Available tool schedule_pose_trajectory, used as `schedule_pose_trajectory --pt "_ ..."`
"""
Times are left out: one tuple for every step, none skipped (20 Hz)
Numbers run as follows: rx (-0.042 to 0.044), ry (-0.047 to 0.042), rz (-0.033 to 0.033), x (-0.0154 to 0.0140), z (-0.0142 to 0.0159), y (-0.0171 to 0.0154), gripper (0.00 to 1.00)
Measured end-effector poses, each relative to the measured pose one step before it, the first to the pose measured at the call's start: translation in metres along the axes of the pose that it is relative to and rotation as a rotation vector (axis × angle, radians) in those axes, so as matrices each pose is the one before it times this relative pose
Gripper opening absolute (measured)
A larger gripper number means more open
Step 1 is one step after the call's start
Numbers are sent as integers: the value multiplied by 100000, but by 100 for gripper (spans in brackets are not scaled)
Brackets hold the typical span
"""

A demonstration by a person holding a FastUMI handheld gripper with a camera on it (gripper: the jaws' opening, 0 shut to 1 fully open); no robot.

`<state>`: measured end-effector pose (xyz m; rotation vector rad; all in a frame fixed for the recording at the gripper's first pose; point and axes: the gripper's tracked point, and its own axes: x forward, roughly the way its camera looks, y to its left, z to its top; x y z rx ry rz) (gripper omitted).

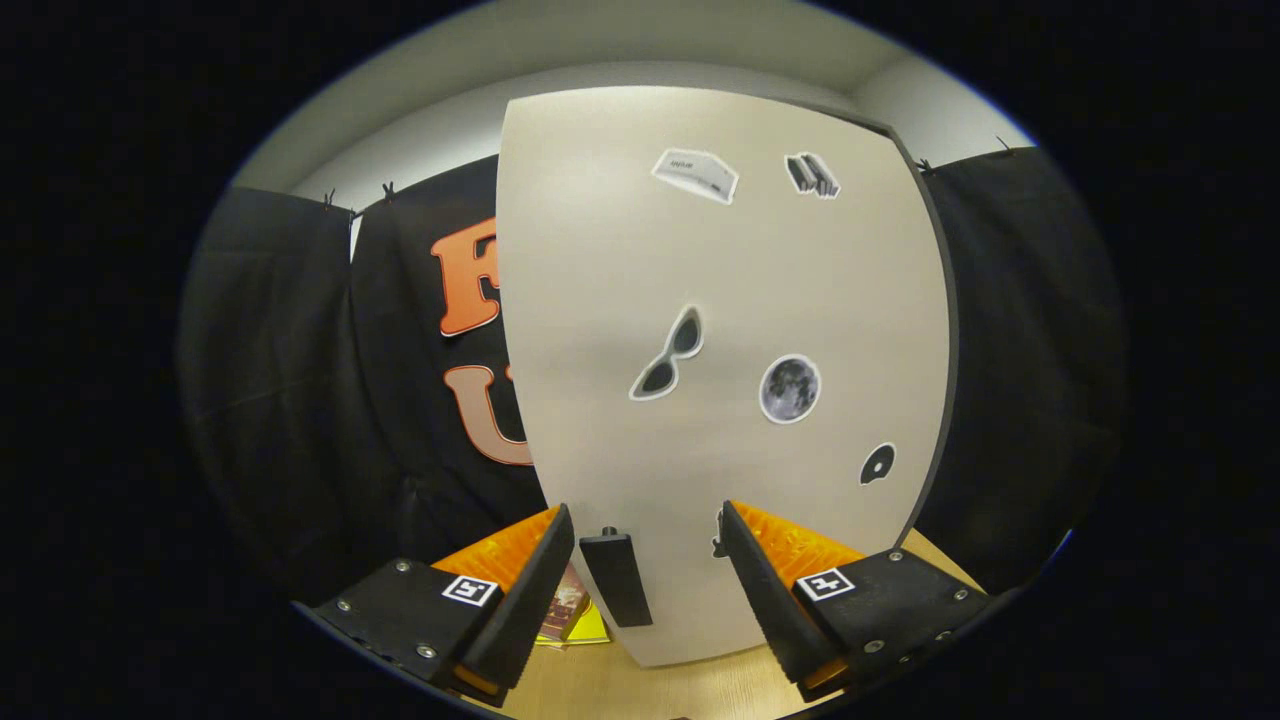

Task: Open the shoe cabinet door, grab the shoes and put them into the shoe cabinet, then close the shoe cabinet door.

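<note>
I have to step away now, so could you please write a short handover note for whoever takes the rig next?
Tool: open, fingers either side of the black door handle, not pressing on it.
Shoe cabinet door: right in front of the tool, its left edge showing against the booth wall; whether it is ajar or shut I cannot tell.
Shoes: not located yet.
Done: tool lined up on the handle.
Left: grip the handle, swing the door, load the shoes, close the door.
</note>
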<state>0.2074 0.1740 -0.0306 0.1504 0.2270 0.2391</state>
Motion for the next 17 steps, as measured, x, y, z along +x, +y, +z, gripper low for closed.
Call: schedule_pose_trajectory --pt "-2532 -2109 -930 -1542 1587 -542 93" --pt "-2642 -2459 -1306 -1652 1476 -730 93" --pt "-2091 -2172 -906 -1732 1365 -768 93" --pt "-1122 -1942 180 -1673 1309 -664 93" --pt "-366 -1918 444 -1681 1435 -538 93" --pt "-349 -1566 -471 -1571 1149 -568 93" --pt "-1013 -1712 -1180 -1323 1077 -762 93" --pt "-2087 -1394 -2107 -1296 901 -1013 93" --pt "-3065 -1433 -2788 -1281 812 -1111 93" --pt "-2737 -909 -2368 -1132 586 -912 93" --pt "-2148 -27 -2202 -1051 326 -879 93" --pt "-1475 418 -1469 -1022 28 -494 93" --pt "-533 419 -1066 -806 38 -451 93" --pt "-116 170 -1116 -512 92 -327 93" --pt "232 339 -1129 -350 -65 -341 93" --pt "316 351 -1040 -151 -262 -345 93" --pt "370 461 -625 -121 -199 -81 93"
